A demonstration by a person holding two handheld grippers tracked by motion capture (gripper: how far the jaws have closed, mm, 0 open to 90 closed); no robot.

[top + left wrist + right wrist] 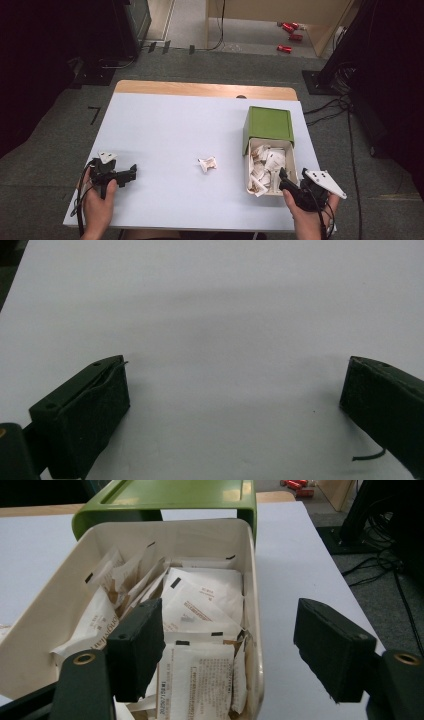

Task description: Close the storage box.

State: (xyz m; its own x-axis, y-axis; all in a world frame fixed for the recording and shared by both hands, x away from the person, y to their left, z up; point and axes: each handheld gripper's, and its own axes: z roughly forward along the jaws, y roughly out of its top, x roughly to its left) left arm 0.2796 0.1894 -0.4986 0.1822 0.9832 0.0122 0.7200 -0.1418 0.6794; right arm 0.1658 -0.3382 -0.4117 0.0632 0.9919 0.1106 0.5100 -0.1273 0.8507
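Note:
A white drawer-like tray (291,165) full of several paper sachets (265,167) is pulled out of a green box (269,124) at the table's right. One crumpled sachet (207,163) lies alone near the table's middle. My right gripper (286,181) stands open at the tray's near end; in the right gripper view its left jaw hangs over the sachets (200,605) inside the tray (50,615) and its right jaw is outside the tray's wall. My left gripper (131,174) rests open at the front left with bare table (225,315) between its jaws.
The green box (175,495) sits behind the tray. The table's right edge (309,150) runs close to the tray, with cables on the floor (330,107) beyond. Red cans (289,30) lie on the floor far back.

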